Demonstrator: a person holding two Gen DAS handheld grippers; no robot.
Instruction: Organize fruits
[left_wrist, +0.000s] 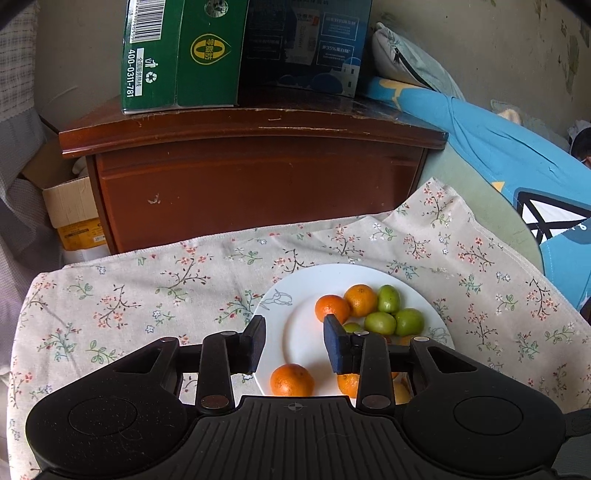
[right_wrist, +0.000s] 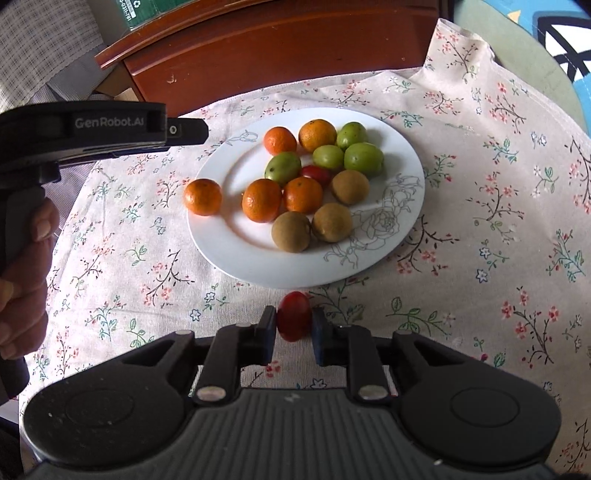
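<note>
Right gripper (right_wrist: 293, 334), at the bottom centre of its own view, pinches a red tomato (right_wrist: 294, 316) between its blue pads, just below the near rim of the plate (right_wrist: 236, 254). We see the left gripper (left_wrist: 294, 345) low in its own view with its jaws a narrow gap apart and nothing between them, hovering over the plate's left half. In the right view that same tool enters from the upper left, held by a hand (right_wrist: 26, 266) at the left edge; its black body reads "GenRobot.AI" in pale letters.

On the white plate, which carries a line-drawn flower pattern, we count five oranges (right_wrist: 262, 200), one of them sitting at the left rim, four green fruits (right_wrist: 363, 158) toward the top, three brown kiwis (right_wrist: 291, 232) toward the lower right, and a second red tomato (right_wrist: 316, 173) in the middle of the pile. The plate rests on a floral cloth (right_wrist: 480, 258).

At the top of the left view a wooden cabinet (left_wrist: 251, 177) bears a green carton (left_wrist: 181, 55) with a barcode, a recycling mark, the digits "400-0311-781" and a yellow-and-green emblem. Beside it stands a dark blue carton (left_wrist: 306, 44); we can make out "35%" on it, the rest being too small to read. A blue fabric (left_wrist: 509, 155) lies at the right.
</note>
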